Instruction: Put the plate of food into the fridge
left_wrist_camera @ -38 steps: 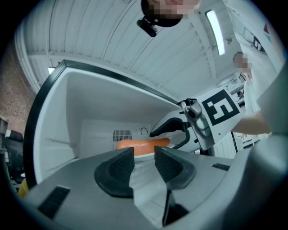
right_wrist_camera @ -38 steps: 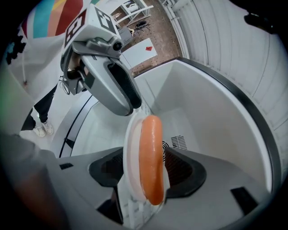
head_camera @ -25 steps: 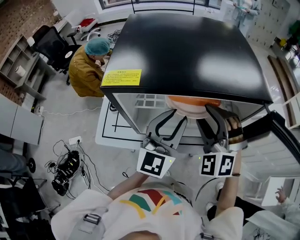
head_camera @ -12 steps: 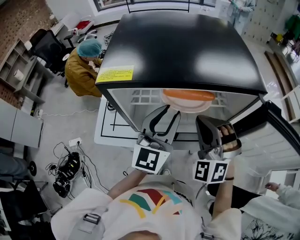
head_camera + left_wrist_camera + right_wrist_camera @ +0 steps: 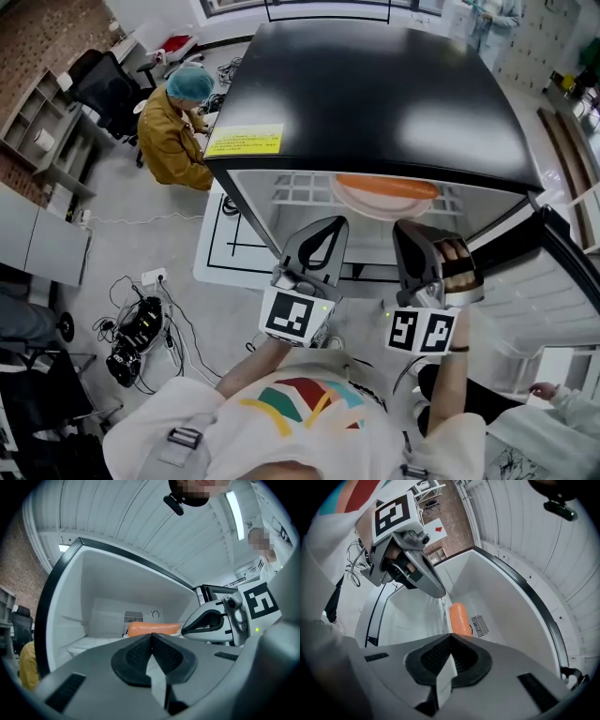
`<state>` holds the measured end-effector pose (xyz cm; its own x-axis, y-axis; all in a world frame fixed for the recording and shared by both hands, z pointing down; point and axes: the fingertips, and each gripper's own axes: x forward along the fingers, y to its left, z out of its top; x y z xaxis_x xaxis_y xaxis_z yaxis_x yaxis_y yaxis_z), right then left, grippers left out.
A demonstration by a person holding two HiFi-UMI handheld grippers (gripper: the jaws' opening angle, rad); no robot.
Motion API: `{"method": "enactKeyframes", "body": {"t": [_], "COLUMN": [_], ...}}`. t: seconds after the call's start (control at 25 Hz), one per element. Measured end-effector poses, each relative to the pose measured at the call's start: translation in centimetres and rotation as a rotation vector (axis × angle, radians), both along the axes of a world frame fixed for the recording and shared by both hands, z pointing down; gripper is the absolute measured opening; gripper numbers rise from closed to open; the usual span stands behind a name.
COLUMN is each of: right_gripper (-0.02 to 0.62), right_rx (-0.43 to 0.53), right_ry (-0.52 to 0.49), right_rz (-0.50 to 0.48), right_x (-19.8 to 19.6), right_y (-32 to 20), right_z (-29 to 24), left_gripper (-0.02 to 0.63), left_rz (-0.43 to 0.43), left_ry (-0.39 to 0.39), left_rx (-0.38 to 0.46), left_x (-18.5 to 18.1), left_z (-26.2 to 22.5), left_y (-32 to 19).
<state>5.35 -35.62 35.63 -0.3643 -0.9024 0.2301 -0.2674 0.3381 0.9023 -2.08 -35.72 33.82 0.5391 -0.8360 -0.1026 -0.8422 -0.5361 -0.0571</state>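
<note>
An orange plate (image 5: 386,192) rests on the white wire shelf (image 5: 298,191) inside the open fridge (image 5: 375,94). It also shows deep in the cavity in the left gripper view (image 5: 152,629) and the right gripper view (image 5: 459,618). My left gripper (image 5: 328,227) is in front of the opening, short of the plate. Its jaws have just been closing and now meet with nothing between them (image 5: 151,635). My right gripper (image 5: 408,230) is beside it, shut and empty (image 5: 451,635). Neither touches the plate.
The fridge door (image 5: 562,272) stands open at the right. A seated person in a yellow jacket and teal cap (image 5: 173,131) is at the fridge's left. Cables and a power strip (image 5: 131,333) lie on the floor at lower left. Another person's hand (image 5: 544,389) is at lower right.
Both grippers stood open at the plate's near edge a second ago. The right shut first, then the left. Both have drawn slightly back and the plate stays on the shelf.
</note>
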Motion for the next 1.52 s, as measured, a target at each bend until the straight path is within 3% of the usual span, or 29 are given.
{"method": "enactKeyframes", "body": {"t": [0.32,0.72,1.0,1.52], "right_gripper": [0.0,-0.001,-0.002,0.0], "right_rx": [0.006,0.016,0.045,-0.008], "right_ry": [0.028,0.015,-0.046,-0.082], "right_rz": [0.045,0.029,0.023,-0.007], "right_x": [0.4,0.0,-0.2,-1.4], "right_y": [-2.5,-3.5,-1.0,5.0], "right_z": [0.0,-0.1,-1.9,0.5], "left_gripper": [0.006,0.006,0.006,0.006], "left_rz": [-0.008,-0.021,-0.027,-0.054], "left_ry": [0.008,0.008,-0.004,-0.015], "left_rx": [-0.009,-0.015,-0.024,-0.015], "left_x": [-0.5,-0.8,-1.2,-2.1], "left_z": [0.3,0.6,0.6,0.4], "left_y": [-0.1,-0.7,-0.1,3.2]}}
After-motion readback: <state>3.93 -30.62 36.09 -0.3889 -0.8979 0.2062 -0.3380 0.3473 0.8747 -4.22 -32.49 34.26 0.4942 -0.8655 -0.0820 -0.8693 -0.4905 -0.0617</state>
